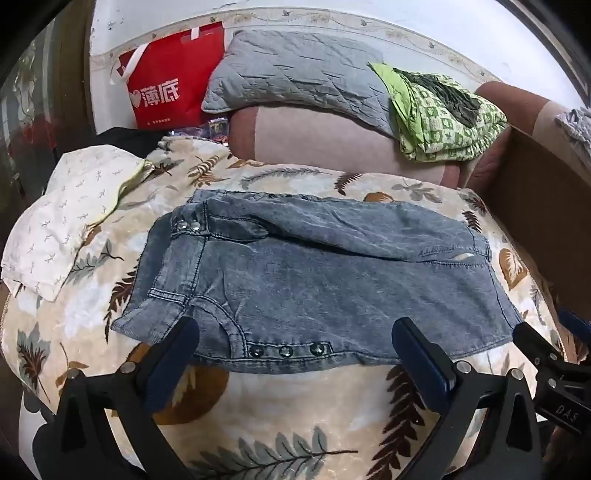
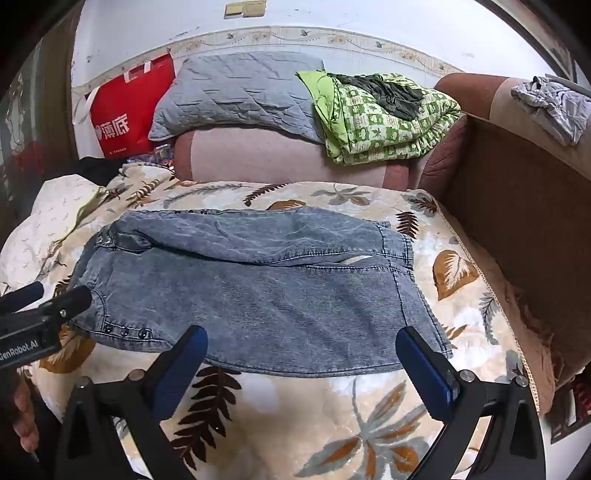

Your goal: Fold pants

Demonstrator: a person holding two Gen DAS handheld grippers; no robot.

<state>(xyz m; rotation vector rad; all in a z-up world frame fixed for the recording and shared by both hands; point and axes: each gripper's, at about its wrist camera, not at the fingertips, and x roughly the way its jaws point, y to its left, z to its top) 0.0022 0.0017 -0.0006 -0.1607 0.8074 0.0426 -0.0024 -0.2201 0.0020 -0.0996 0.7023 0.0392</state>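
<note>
Pants: jeans (image 1: 317, 273) lie flat on my leaf-print blanket (image 1: 295, 413), waist end at my left, already doubled into a short, wide slab; a far layer overlaps the near one.
Left gripper (image 1: 295, 354): fingers spread wide, holding nothing, tips at the near hem by the row of studs (image 1: 284, 350).
Right gripper (image 2: 301, 362): also spread and empty, tips at the near edge toward the right corner.
Step, my read: between folds. One fold looks done and I am lined up on the near edge for the next.
Next move calls for: both claws down onto the near edge, pinching every layer together, then carrying it over evenly so the slab does not skew.
Risk: the plush blanket may get nipped with the denim.
Left view only: the pale floral cloth (image 1: 70, 218) in full, and the waist studs up close.
Right view only: the wall switches (image 2: 245, 8), the grey cloth (image 2: 554, 105) on the sofa arm, and the left gripper from the side.
Both views: red bag (image 1: 166, 85), grey pillow (image 1: 295, 77), green quilt (image 1: 447, 114).
</note>
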